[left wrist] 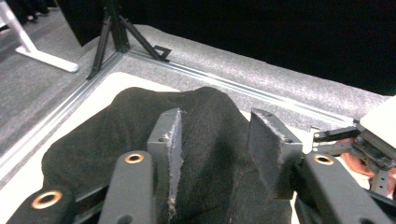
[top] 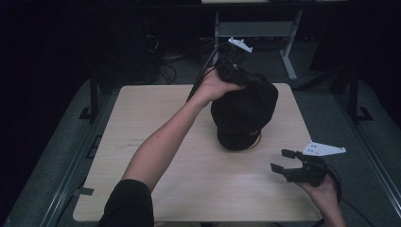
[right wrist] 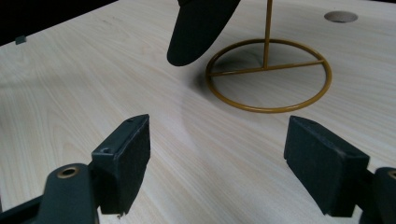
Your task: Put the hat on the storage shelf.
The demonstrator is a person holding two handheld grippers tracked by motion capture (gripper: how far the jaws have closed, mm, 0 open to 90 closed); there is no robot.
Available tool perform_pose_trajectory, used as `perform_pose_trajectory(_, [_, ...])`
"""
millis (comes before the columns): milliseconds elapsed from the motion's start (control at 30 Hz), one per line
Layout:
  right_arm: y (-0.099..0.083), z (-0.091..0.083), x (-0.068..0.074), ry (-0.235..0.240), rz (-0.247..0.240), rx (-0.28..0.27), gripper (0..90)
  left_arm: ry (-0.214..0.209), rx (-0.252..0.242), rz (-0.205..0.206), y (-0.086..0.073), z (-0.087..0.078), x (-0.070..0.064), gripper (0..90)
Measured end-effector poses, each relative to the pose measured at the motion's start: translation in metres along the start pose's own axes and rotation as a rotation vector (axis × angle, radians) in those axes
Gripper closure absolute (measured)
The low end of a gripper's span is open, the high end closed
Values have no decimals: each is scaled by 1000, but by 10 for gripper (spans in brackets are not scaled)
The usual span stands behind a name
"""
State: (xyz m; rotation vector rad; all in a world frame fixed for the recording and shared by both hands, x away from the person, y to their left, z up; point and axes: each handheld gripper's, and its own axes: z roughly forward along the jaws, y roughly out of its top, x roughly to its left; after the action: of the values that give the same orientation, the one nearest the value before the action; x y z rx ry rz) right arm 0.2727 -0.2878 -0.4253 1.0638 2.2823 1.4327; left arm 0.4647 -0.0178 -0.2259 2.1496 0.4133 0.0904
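A black cap (top: 243, 113) hangs on a gold wire stand (top: 258, 139) in the middle of the light wooden table (top: 189, 189). My left gripper (top: 246, 78) reaches in from the far side onto the cap's crown. In the left gripper view the black fabric (left wrist: 93, 140) bunches up between its jaws, and the gripper (left wrist: 215, 135) is shut on it. My right gripper (top: 283, 161) hovers low near the table's right front edge, open with nothing in it. In the right gripper view it (right wrist: 217, 158) faces the stand's ring base (right wrist: 266, 109) and the cap's brim (right wrist: 196, 28).
A round cable hole (right wrist: 341, 17) sits in the tabletop beyond the stand. White desk legs (top: 288, 52) stand on the grey carpet behind the table. A black tripod (left wrist: 114, 32) and a metal floor rail (left wrist: 224, 81) lie beside the table.
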Motion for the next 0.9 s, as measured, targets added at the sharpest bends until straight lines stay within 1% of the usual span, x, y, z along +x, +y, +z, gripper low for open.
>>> perform_pose_trajectory(67, [0, 0, 0, 0, -4, -8, 223, 11, -2, 6, -1, -4, -1, 521])
perform_pose_trajectory(200, [0, 1, 1, 0, -1, 3, 222, 24, -7, 6, -1, -12, -2, 494])
perform_pose_trajectory(267, [0, 0, 2, -20, -8, -3, 227, 38, -12, 8, -2, -16, -2, 476])
perform_pose_trajectory(367, [0, -1, 1, -24, 7, -16, 227, 46, -11, 11, -5, -22, -2, 471])
perform_pose_trajectory(433, [0, 0, 0, -20, 15, -15, 226, 53, -11, 12, -7, -26, -2, 467])
perform_pose_trajectory(633, [-3, 1, -2, -28, 27, -8, 216, 65, -7, -7, -18, -35, 2, 451])
perform_pose_trajectory(700, [-3, 2, -2, -31, 26, -8, 209, 65, -8, -17, -23, -38, 2, 446])
perform_pose_trajectory(767, [-3, 2, -2, -33, 24, -5, 207, 64, -18, -29, -28, -40, 3, 445])
perform_pose_trajectory(900, [-3, 4, -1, -34, 20, 2, 205, 74, -22, -42, -37, -47, 4, 437])
